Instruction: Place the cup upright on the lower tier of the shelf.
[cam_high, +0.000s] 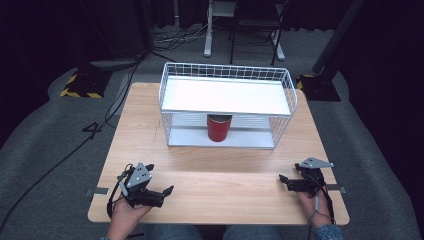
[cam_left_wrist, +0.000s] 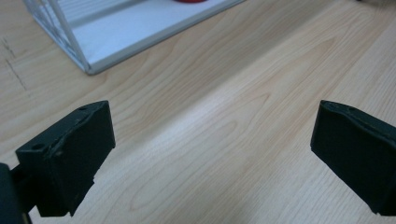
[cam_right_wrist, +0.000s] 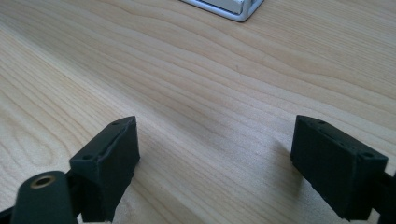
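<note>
A red cup (cam_high: 219, 128) stands upright on the lower shelf of a white wire rack (cam_high: 227, 74) at the back middle of the wooden table (cam_high: 220, 165). My left gripper (cam_high: 165, 192) rests low over the table near the front left, open, nothing between its jaws (cam_left_wrist: 212, 154). My right gripper (cam_high: 284, 181) sits near the front right, also open and empty (cam_right_wrist: 215, 163). The rack's lower shelf corner (cam_left_wrist: 88, 67) lies ahead in the left gripper view, with a sliver of the red cup (cam_left_wrist: 189, 1) at the top edge. A rack corner (cam_right_wrist: 233, 10) lies ahead in the right gripper view.
The rack's upper shelf (cam_high: 225, 96) is a bare white board. Bare wood lies between the grippers and the rack. Beyond the table, cables (cam_high: 75, 145) run over grey carpet, and stand bases with yellow-black tape (cam_high: 82, 85) and table legs (cam_high: 207, 30) stand at the back.
</note>
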